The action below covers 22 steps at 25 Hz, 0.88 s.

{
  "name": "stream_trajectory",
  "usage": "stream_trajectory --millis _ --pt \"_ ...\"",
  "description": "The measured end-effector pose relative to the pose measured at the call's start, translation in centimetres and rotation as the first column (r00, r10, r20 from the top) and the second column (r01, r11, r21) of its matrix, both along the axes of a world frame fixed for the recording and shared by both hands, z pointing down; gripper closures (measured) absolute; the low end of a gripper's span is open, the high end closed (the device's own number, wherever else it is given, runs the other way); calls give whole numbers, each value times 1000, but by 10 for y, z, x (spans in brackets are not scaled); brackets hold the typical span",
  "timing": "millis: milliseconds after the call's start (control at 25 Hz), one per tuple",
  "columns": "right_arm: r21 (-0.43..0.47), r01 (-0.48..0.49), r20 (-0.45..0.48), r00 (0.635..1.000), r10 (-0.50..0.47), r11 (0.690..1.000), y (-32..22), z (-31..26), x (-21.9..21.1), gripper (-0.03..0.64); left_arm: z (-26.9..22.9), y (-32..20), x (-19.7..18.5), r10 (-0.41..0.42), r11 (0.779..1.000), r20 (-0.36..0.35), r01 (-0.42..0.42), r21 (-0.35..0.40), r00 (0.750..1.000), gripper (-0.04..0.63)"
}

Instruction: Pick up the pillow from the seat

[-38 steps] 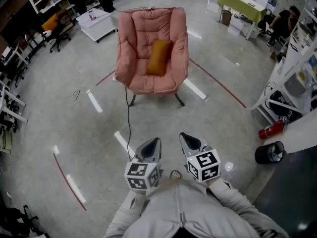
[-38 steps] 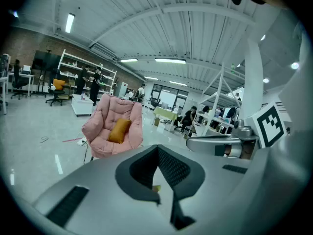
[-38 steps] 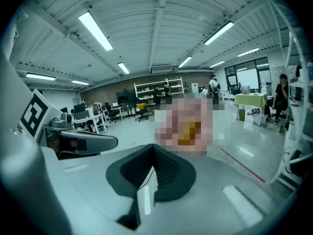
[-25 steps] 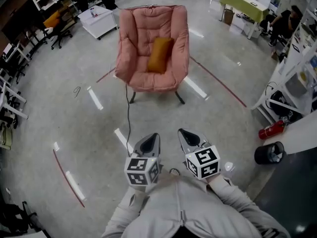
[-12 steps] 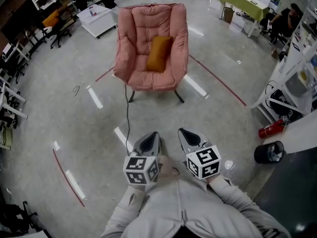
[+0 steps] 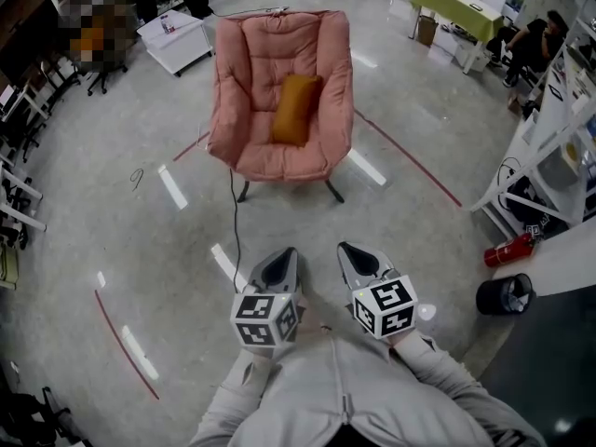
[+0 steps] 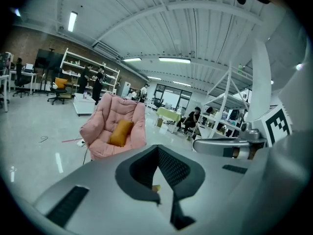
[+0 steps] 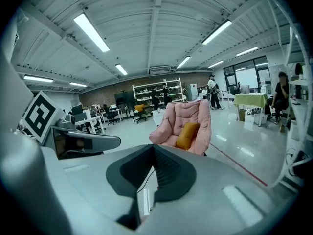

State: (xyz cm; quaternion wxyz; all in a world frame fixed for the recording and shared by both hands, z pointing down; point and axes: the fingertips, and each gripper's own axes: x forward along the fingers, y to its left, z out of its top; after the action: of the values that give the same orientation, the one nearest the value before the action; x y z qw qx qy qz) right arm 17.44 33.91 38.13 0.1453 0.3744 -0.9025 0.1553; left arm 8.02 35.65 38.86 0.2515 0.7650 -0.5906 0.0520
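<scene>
**Grippers, two.** The left gripper has its jaws closed tip to tip with nothing between them; only floor shows through the slot behind the tips in the left gripper view. The right gripper likewise shows its jaws brought together and empty in its own view. Both are held side by side, near each other but apart, low and close to the person's chest. Each carries one marker cube, the left cube and the right cube.

**Pillow, one.** The orange pillow stands on end on the seat of the chair and leans against the backrest, roughly centred. It is well apart from both grippers, with open floor between. Both gripper views show it in the same place.

**Chair, one.** It is pink and padded, on dark legs, and faces the person.

**Floor.**
- One dark cable runs from under the chair toward the grippers.
- Four white tape strips are counted, one of them left of the chair.
- Two red lines are counted, one right of the chair.

**Surroundings.**
- One fire extinguisher lies at the right.
- One black bin stands near it.
- One green table stands at the far right.
- One white cart stands at the far left.
</scene>
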Motion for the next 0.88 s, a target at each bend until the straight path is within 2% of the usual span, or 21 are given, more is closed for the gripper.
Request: stream_trajectory --millis 880 --pt "-8 -54 -23 998 54 999 -192 -7 -100 618 -7 -190 -109 21 999 -5 -21 -25 1000 591"
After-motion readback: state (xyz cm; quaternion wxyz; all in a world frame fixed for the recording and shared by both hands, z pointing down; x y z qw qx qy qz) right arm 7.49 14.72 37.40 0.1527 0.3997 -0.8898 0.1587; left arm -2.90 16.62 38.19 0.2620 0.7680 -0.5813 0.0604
